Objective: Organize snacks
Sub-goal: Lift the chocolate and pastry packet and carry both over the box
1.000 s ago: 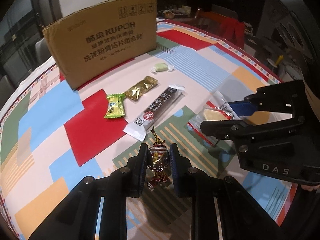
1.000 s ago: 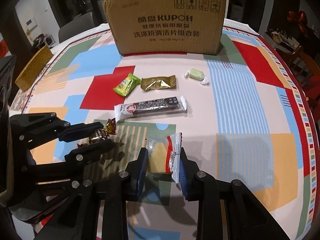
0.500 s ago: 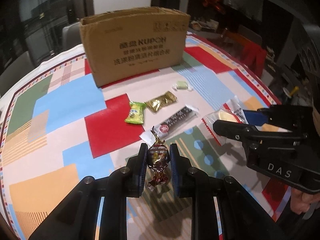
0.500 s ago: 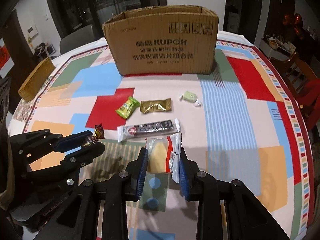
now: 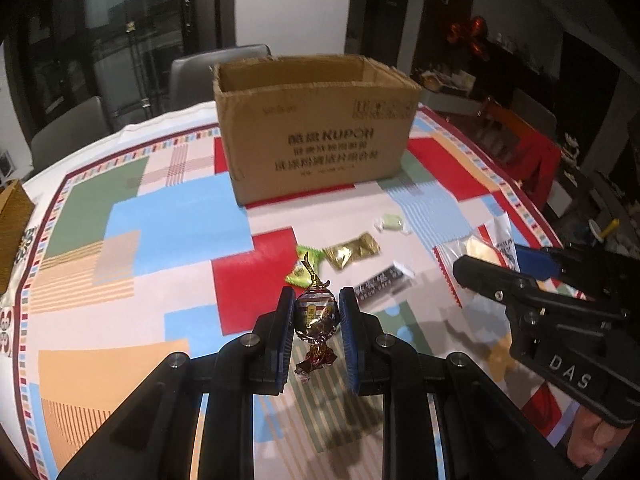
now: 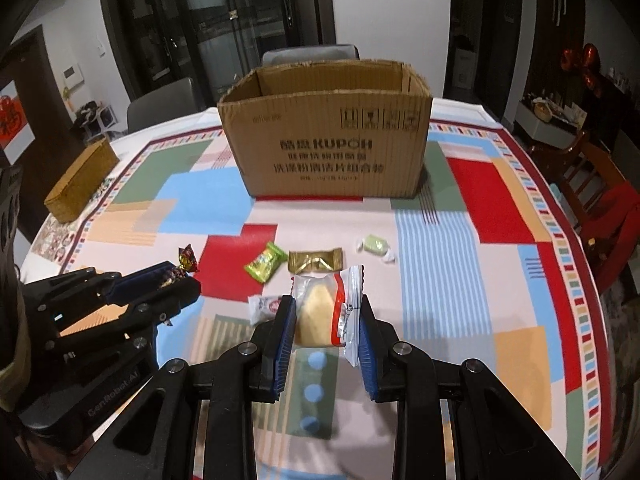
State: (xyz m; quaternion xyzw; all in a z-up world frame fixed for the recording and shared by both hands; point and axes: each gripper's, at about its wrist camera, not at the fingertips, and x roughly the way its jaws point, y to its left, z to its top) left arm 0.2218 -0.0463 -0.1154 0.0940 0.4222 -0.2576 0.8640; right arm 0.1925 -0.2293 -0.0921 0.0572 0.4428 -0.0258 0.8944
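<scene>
My left gripper [image 5: 316,312] is shut on a foil-wrapped candy [image 5: 315,318] and holds it above the table; it also shows in the right wrist view [image 6: 176,276]. My right gripper [image 6: 326,316] is shut on a clear packet with a yellow cake [image 6: 320,312]; it also shows in the left wrist view [image 5: 486,258]. An open cardboard box [image 6: 332,144] stands at the back of the table. A green candy [image 6: 266,262], a gold packet [image 6: 316,261], a pale green sweet [image 6: 376,245] and a dark bar [image 5: 382,282] lie on the cloth.
A patterned tablecloth [image 6: 500,264] covers the round table. A woven basket [image 6: 82,180] sits at the far left edge. Grey chairs [image 6: 160,108] stand behind the table, and a red chair [image 6: 608,204] is at the right.
Both grippers have risen higher above the table with their snacks, and the box's open top has come into view.
</scene>
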